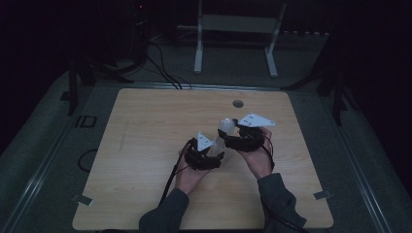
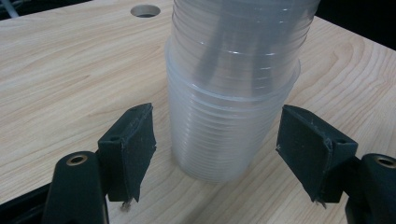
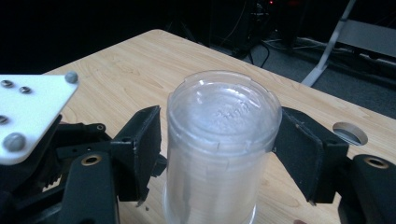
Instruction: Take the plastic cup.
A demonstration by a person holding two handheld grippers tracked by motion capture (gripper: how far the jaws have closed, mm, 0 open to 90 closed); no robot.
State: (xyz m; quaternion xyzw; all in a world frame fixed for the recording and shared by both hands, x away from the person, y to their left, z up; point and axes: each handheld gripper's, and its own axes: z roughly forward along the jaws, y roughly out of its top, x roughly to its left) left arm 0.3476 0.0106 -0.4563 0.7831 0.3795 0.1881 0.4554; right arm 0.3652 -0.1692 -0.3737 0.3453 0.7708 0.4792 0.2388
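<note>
A stack of clear plastic cups is standing upside down on the wooden bench, a little toward three o'clock of its middle, with the round hole in the bench at roughly one o'clock from it. The left gripper is sitting low at the stack's base, its fingers standing apart and clear of the plastic on both sides. The right gripper is flanking the upper stack, its fingers standing apart, not pressing the cups.
</note>
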